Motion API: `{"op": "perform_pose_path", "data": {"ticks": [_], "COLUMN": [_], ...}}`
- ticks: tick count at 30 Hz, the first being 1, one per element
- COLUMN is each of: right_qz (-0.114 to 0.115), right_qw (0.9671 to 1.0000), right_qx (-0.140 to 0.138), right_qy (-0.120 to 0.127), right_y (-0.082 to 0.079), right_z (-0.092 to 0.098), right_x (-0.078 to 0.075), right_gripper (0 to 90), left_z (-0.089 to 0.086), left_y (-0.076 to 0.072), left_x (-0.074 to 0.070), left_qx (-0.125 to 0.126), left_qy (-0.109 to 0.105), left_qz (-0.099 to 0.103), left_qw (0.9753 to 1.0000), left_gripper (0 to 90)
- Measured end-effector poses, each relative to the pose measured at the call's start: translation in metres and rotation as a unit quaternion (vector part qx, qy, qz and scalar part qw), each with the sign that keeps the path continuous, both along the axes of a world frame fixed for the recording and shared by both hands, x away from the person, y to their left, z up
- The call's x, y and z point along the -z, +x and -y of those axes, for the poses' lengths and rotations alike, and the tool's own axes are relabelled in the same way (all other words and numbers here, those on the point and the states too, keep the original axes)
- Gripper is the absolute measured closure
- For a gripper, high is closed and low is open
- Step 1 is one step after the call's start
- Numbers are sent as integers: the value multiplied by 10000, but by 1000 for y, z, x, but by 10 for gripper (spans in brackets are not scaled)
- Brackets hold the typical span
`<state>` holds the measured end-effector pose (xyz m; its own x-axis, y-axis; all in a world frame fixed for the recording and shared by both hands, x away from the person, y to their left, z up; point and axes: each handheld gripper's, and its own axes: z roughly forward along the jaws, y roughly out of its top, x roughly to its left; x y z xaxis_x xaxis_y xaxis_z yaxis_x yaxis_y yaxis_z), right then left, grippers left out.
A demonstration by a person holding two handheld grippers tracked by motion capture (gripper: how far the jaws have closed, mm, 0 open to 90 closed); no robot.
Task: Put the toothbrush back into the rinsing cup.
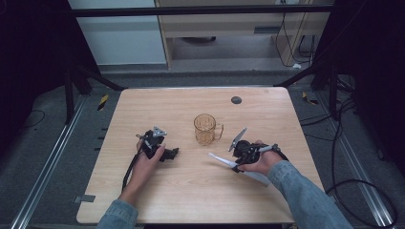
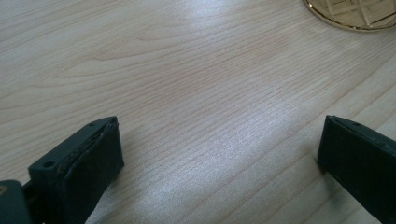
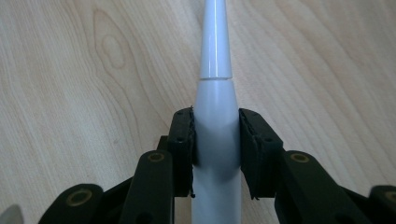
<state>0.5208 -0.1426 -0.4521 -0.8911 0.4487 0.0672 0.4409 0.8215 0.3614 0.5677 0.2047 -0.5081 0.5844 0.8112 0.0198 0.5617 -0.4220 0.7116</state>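
Note:
An amber glass mug [image 1: 206,129] with a handle on its right stands upright in the middle of the wooden table [image 1: 191,200]. Its base rim [image 2: 355,14] shows at the top right of the left gripper view. My left gripper [image 1: 173,152] [image 2: 219,149] rests low over the table left of the mug, open, with only bare wood between the jaws. My right gripper [image 1: 237,164] [image 3: 216,135] is shut on a white tapered toothbrush-like handle [image 1: 220,161] [image 3: 215,56]. The handle lies nearly flat just right of and below the mug, its thin end pointing left.
A small dark round spot [image 1: 236,100] sits near the table's far edge. Cables and metal frame rails run along the floor on both sides. Bare wood lies in front of both hands and behind the mug.

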Motion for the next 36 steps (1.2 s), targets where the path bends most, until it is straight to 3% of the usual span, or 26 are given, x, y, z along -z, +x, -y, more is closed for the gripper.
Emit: {"op": "perform_pose_path", "data": {"ticks": [8, 15, 17, 21, 26, 27, 28, 29, 30, 33, 34, 35, 36], "right_qz": [229, 480, 571, 695, 970, 1121, 1121, 1191, 1293, 1369, 1451, 1451, 1494], "right_qw": [9990, 9939, 9897, 9859, 9775, 9733, 9733, 9710, 9660, 9617, 9562, 9562, 9542], "right_qx": [361, 908, 1173, 1355, 1634, 1709, 1709, 1756, 1883, 2021, 2145, 2145, 2177], "right_qy": [156, 413, 590, 689, 920, 1044, 1044, 1104, 1211, 1250, 1363, 1363, 1409], "right_y": [10, 26, 33, 38, 41, 43, 43, 44, 46, 48, 49, 49, 49], "right_z": [12, 26, 33, 38, 44, 46, 46, 47, 47, 47, 47, 47, 47], "right_x": [-28, -51, -57, -62, -73, -78, -78, -80, -82, -82, -81, -81, -81], "right_gripper": [673, 673, 673, 672, 673, 672, 672, 673, 673, 673, 673, 673, 673], "left_z": [0, 0, 0, 1, 2, 2, 1, 1, 1, 1, 1, 1, 1], "left_y": [0, 1, 1, 2, 3, 3, 3, 3, 3, 3, 3, 3, 3], "left_x": [0, 0, 0, 0, 0, 0, 0, 0, 0, 0, 0, 0, 0], "left_qx": [-1, -4, -6, -25, -21, -18, -15, -13, -12, -12, -13, -13, -12], "left_qy": [-7, 8, 7, -6, 8, 7, 10, 12, 12, 15, 12, 12, 12], "left_qz": [-2, -3, -3, -1, -4, -4, -4, -3, -3, -1, -1, -1, 0], "left_qw": [10000, 10000, 10000, 10000, 10000, 10000, 10000, 10000, 10000, 10000, 10000, 10000, 10000], "left_gripper": [0, 0, 0, 0, 0, 0, 0, 0, 0, 0, 0, 0, 0]}}
